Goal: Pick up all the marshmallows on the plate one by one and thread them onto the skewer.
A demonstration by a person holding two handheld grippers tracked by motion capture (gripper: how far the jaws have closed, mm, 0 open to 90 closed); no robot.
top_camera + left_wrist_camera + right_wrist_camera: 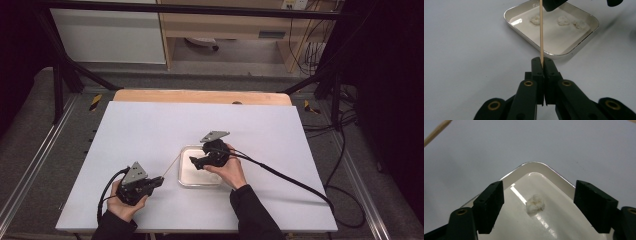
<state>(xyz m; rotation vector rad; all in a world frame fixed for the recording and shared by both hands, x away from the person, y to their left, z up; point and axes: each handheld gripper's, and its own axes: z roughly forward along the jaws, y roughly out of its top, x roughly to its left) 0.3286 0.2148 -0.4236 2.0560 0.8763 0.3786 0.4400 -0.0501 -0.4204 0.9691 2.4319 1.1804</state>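
Nearby, two more lumps (571, 21) in tray (524, 27)

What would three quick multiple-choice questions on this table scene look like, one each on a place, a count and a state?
1. Where do the white lumps lie?
A. In the tray
B. On the bare table
C. Between the left gripper's jaws

2. How many white lumps does the left gripper view show in the tray?
A. One
B. Three
C. Six

3. How do the left gripper's jaws stand?
A. Wide open
B. Shut on a lump
C. Shut on the stick

Answers:
1 A: the lumps sit inside the tray.
2 B: three separate lumps lie there.
3 C: the left gripper has both jaws pressed on the stick.
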